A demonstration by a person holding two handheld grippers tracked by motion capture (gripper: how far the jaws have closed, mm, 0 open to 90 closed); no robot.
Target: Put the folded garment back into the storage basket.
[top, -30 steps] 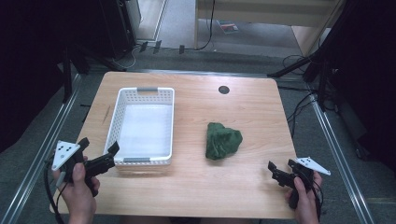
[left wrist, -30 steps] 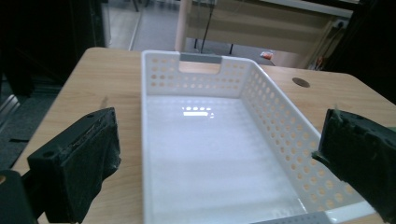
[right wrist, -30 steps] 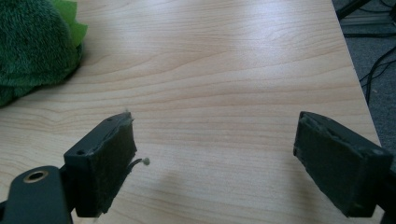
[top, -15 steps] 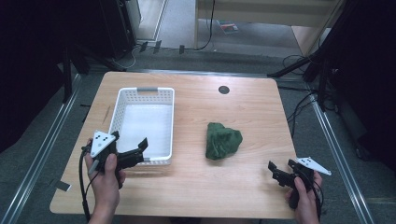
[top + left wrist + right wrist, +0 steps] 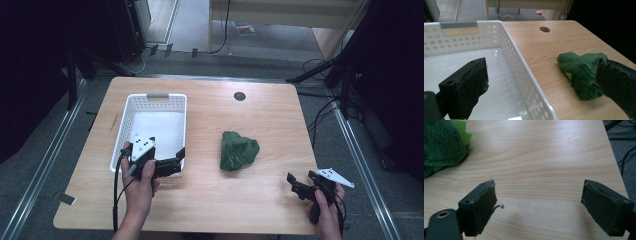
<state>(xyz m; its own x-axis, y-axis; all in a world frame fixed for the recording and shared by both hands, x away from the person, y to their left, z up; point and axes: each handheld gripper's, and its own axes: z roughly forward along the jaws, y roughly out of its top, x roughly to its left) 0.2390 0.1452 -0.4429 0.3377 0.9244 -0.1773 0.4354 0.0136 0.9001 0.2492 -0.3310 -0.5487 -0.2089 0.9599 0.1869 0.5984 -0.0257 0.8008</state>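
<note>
I swung my left gripper (image 5: 172, 162) in from the table's near left corner, past the outer side of the white basket (image 5: 131, 112), until it came over the basket's near right corner. One jaw ended above the basket floor and the other out over the wood, spread wide toward the green plush cloth (image 5: 580, 71). My left hand (image 5: 137, 182) came forward with it.

Lab: dark stands (image 5: 345, 75), floor cables (image 5: 165, 50), railed table (image 5: 210, 105)

White perforated basket (image 5: 127, 121); dark green plush cloth (image 5: 239, 150); pale wood-grain table (image 5: 260, 200); black fingers (image 5: 480, 205)
</note>
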